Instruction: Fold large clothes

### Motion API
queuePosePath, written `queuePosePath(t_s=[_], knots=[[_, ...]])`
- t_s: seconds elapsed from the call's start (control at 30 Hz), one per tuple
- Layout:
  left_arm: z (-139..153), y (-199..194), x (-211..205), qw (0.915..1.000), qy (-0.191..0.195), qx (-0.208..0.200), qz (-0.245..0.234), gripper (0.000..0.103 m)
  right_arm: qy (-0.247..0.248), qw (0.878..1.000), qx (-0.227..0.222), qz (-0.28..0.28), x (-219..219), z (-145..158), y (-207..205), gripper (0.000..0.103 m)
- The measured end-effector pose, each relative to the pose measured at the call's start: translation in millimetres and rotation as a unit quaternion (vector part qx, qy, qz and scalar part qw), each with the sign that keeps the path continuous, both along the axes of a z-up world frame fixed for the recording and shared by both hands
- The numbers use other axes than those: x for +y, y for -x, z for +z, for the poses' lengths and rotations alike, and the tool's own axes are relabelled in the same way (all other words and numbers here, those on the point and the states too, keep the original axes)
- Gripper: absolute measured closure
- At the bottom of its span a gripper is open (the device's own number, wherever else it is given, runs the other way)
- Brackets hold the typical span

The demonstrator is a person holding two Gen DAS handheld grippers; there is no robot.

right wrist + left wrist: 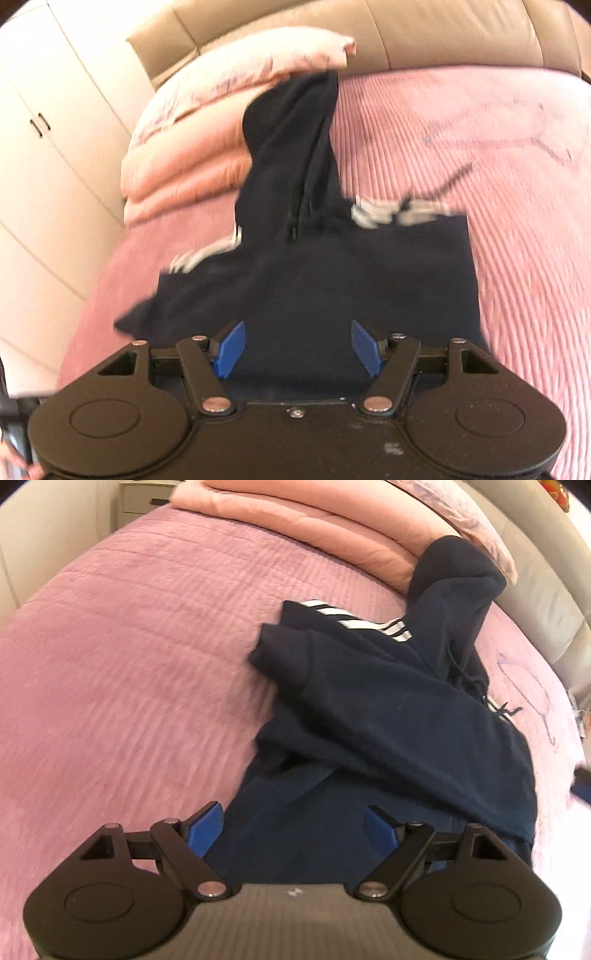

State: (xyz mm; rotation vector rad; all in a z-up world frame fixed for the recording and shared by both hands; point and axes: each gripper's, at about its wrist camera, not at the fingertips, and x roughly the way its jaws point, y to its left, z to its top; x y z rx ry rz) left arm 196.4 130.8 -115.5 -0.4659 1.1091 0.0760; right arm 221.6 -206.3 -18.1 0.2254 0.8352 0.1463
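Pink bedspread (129, 646) carried a navy hoodie (388, 716) with white stripes (354, 622), hood against folded quilts (295, 520). Both left fingers (291, 827) and right fingers (298, 345) gaped wide, empty. No writing was legible.

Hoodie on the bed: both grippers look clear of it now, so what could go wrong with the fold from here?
1. The hood rests on the folded pink duvet, so it may unfold unevenly.
2. The drawstring trails onto the bedspread and could snag.
3. The folded-in sleeve lies loose; the open left gripper and right gripper hold nothing.
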Motion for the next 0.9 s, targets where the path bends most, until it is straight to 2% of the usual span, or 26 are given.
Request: queuePosePath(t_s=[0.13, 0.27, 0.4, 0.43, 0.47, 0.5, 0.53, 0.6, 0.67, 0.77, 0.9], knots=[[3.1, -36.8, -9.6, 0.9997, 0.002, -0.012, -0.02, 0.018, 0.026, 1.0, -0.014, 0.006, 8.2, 21.8, -56.9, 0.023], [-3.9, -80.7, -19.0, 0.999, -0.023, -0.011, -0.036, 0.016, 0.024, 0.999, -0.035, 0.011, 17.5, 40.6, -123.3, 0.023], [-33.0, -110.4, -20.8, 0.998, -0.035, 0.031, -0.041, 0.016, 0.091, 0.994, -0.057, 0.035, 43.1, 46.5, -193.0, 0.022], [-40.8, -115.1, -21.6, 0.9977, -0.029, 0.039, -0.047, 0.015, 0.114, 0.991, -0.062, 0.042, 51.8, 45.2, -210.6, 0.022], [-45.1, -116.3, -20.7, 0.9975, -0.025, 0.04, -0.052, 0.008, 0.139, 0.987, -0.069, 0.049, 61.3, 42.7, -229.0, 0.022], [-50.3, -118.2, -20.7, 0.9972, -0.018, 0.041, -0.059, 0.001, 0.164, 0.982, -0.078, 0.054, 71.1, 39.7, -246.6, 0.022], [-54.1, -120.1, -21.4, 0.9969, -0.012, 0.041, -0.066, 0.0, 0.187, 0.977, -0.085, 0.058, 77.3, 36.2, -261.2, 0.022], [-54.8, -121.0, -23.7, 0.9958, -0.024, 0.043, -0.077, 0.0, 0.249, 0.962, -0.083, 0.076, 96.9, 27.0, -295.5, 0.022], [-55.9, -122.3, -26.6, 0.9945, -0.032, 0.045, -0.089, 0.0, 0.309, 0.942, -0.083, 0.103, 114.7, 15.5, -327.0, 0.022], [-60.7, -123.8, -23.7, 0.9938, -0.024, 0.044, -0.099, 0.0, 0.384, 0.913, -0.068, 0.123, 134.6, 0.5, -361.4, 0.022], [-61.0, -125.7, -20.5, 0.9937, -0.015, 0.041, -0.103, 0.0, 0.461, 0.876, -0.039, 0.135, 149.8, -16.0, -393.4, 0.023]])
